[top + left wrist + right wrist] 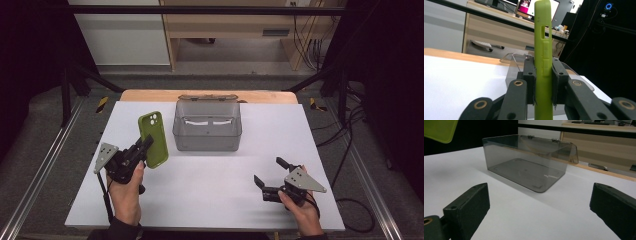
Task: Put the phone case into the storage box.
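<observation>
Left gripper point(543, 82) jaws clamp green phone case point(543, 50) (edge-on there); right gripper point(540, 202) jaws open, facing box point(529, 162).

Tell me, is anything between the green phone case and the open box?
Nothing visible. The left gripper holds the case just left of the box, whose lid is folded back; only bare table lies between.

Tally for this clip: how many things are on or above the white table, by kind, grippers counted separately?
Green phone case, held upright in the left gripper: 1
Clear smoky plastic box with its lid open: 1
Grippers, the left one and the right gripper with fingers apart: 2
Total: 4
</observation>
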Tool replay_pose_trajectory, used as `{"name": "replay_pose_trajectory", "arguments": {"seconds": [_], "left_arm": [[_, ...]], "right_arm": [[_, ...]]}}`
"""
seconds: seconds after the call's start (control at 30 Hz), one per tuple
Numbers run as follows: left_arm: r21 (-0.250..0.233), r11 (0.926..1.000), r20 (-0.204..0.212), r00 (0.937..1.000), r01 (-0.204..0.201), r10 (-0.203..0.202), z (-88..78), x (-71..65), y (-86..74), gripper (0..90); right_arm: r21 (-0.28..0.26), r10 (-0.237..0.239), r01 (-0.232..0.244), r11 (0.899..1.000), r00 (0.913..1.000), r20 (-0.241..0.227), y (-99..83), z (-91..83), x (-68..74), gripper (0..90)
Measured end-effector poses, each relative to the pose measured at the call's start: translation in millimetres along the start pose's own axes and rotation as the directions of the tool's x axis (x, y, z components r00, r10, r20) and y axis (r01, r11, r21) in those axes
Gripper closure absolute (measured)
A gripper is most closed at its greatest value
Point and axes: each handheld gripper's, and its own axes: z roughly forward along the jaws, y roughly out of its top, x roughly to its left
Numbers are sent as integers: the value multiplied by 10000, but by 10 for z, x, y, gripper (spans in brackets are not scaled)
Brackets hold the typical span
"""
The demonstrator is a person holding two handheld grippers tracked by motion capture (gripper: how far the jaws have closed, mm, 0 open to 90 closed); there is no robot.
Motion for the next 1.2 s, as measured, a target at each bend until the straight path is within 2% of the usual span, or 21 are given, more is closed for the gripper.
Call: {"name": "replay_pose_trajectory", "arguments": {"seconds": [0.13, 0.17, 0.27, 0.37, 0.47, 0.57, 0.7, 0.77, 0.8, 0.9, 1.03, 1.13, 1.2], "left_arm": [[113, 9999, 162, 9998, 74, -76, 74, -25, 101, 775], [123, 9999, 161, 9999, 3, -5, 92, -36, 123, 775], [125, 9997, 259, 9994, 226, -229, 150, -68, 197, 775], [181, 9998, 281, 9996, -41, 36, 214, -162, 242, 775], [325, 9995, 323, 9995, -43, 32, 299, -257, 242, 775], [461, 9986, 371, 9991, -246, 229, 409, -340, 275, 775], [678, 9973, 483, 9985, -300, 267, 546, -403, 333, 775], [771, 9956, 511, 9975, -527, 488, 626, -429, 363, 775], [773, 9944, 507, 9964, -718, 680, 672, -431, 384, 775], [687, 9865, 315, 9886, -1488, 1470, 818, -421, 441, 775], [944, 9811, 239, 9856, -1692, 1677, 1002, -410, 493, 776], [1167, 9723, 133, 9792, -2026, 2025, 1134, -420, 505, 776], [1312, 9727, 77, 9813, -1916, 1922, 1211, -408, 510, 775]], "right_arm": [[-59, 347, -347, 9994, 9994, 66, 11, 25, -1, 32], [-77, 353, -352, 9994, 9993, 79, 15, 29, 2, 32], [-45, 344, -344, 9994, 9994, -13, 15, 36, 21, 32], [-3, 278, -278, 9996, 9996, -39, 16, 28, 31, 32], [-5, 255, -255, 9997, 9997, 64, 19, 5, 32, 34], [23, 247, -247, 9997, 9996, 153, 16, -15, 30, 34], [153, -15, 11, 9999, 9997, 252, 11, -37, 48, 34], [287, -130, 122, 9995, 9996, 266, 4, -35, 53, 36], [423, -8, -4, 9991, 9996, 286, 6, -32, 54, 36], [525, 107, -131, 9985, 9989, 447, 11, -35, 37, 38], [608, 189, -222, 9979, 9984, 536, 7, -43, 21, 41], [672, 190, -226, 9975, 9984, 530, 6, -31, 23, 46], [720, 64, -99, 9974, 9988, 482, 8, -17, 39, 47]]}}
